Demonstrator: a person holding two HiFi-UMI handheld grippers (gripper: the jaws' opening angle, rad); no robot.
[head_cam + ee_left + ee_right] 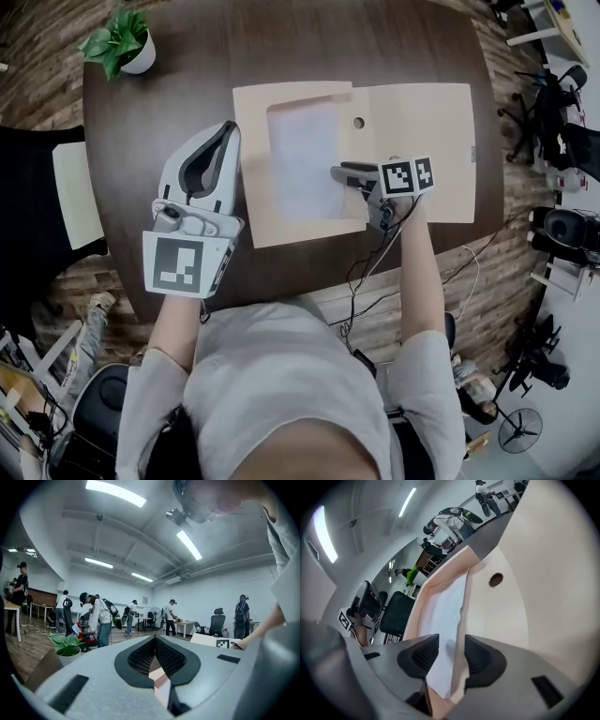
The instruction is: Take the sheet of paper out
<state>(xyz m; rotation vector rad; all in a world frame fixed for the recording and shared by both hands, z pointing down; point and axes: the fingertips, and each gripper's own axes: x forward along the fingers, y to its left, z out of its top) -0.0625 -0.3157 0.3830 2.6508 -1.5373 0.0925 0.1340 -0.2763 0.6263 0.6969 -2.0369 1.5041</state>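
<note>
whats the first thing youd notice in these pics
The tan folder lying open in the middle of the dark round table, with a white sheet on its left half. Next comes the right hand-held gripper, jaws open astride the sheet's edge and not pinching it. A small potted plant sits at the table's far left edge.

The sheet of paper (305, 159) shows only inside the tan border of the folder (422, 122); how far it reaches beneath cannot be told. In the right gripper view its near end is hidden behind the body of the right gripper (449, 648). Print at the folder's right edge is too small to read. The person's torso (281, 375) hides the near edge of the surface (169, 103).
</note>
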